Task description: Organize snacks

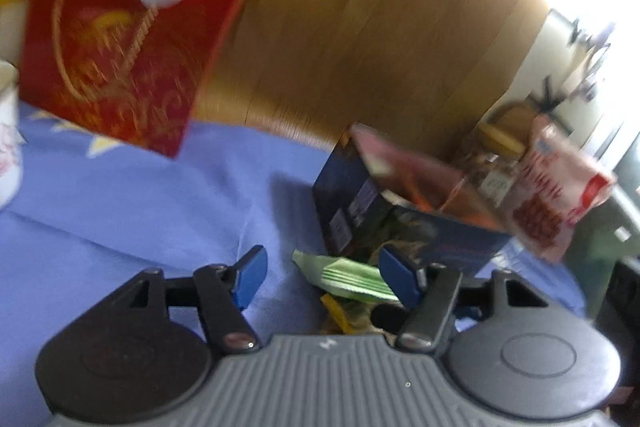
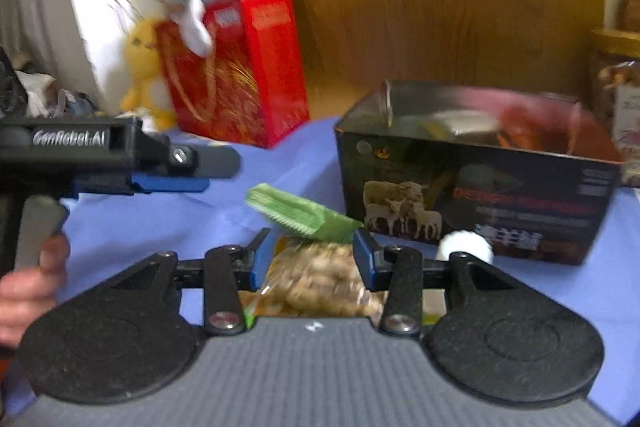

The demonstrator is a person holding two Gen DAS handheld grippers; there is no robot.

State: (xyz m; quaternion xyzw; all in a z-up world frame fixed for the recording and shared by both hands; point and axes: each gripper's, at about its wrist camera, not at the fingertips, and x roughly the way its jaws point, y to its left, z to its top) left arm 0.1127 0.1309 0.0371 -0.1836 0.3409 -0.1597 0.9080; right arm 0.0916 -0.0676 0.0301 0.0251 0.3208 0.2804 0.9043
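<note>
Blue-padded fingers of the right gripper (image 2: 310, 255) straddle, perhaps pinch, a clear snack bag (image 2: 320, 281) on the counter (image 2: 152, 223) beside the dark box (image 2: 472, 195); the left gripper (image 1: 320, 277) hangs spread, empty, over the green packet (image 1: 348, 277).

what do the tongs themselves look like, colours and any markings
Both are the same build: black linkage arms with silver pivot bolts, blue pads on the two fingers, over a grey ribbed base with round black side plates. Left tongs, right tongs. The right view shows white "GenRobot.AI" lettering on the left one's black body.
</note>
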